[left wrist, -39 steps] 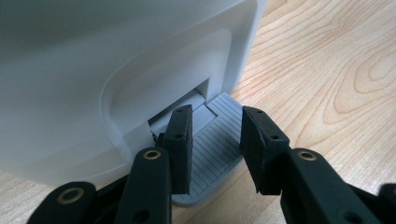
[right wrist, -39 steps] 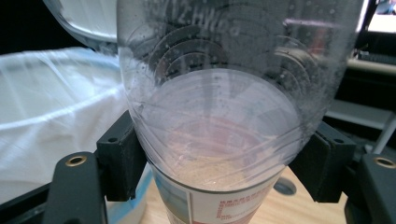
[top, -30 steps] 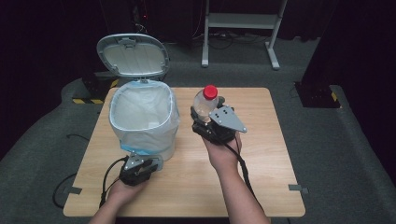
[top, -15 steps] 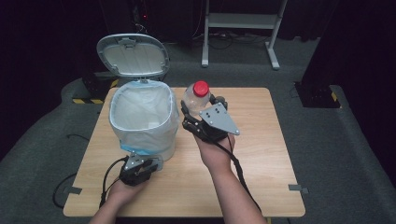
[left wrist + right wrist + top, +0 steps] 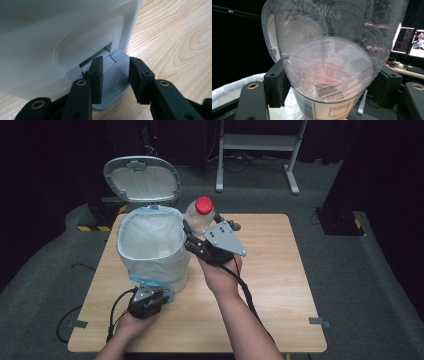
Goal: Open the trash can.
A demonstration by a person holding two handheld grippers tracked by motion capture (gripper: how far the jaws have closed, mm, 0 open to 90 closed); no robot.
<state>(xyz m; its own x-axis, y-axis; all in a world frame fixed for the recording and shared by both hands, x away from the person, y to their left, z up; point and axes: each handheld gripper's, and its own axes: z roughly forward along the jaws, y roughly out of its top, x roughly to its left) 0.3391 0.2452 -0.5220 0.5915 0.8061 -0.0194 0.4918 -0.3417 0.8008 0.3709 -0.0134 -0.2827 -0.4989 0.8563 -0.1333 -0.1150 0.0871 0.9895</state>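
We see a table (image 5: 280, 285) of pale matt wood grain | on it a bin (image 5: 155, 265) of smooth white plastic with thin film liner | its pedal (image 5: 113, 82) ribbed grey plastic | beside the bin a bottle (image 5: 200, 217) of clear glossy plastic, red cap, paper label | our gripper pads (image 5: 96, 75) matt black.

Table: your wooden table (image 5: 280, 270) is evenly lit from above, with soft shadows.
Surroundings: you see near-black darkness beyond it.
Bottle: your clear bottle (image 5: 332, 62) sits blurred, too close, showing faint glare.
Monitors: your screens (image 5: 409, 41) glow brightly.
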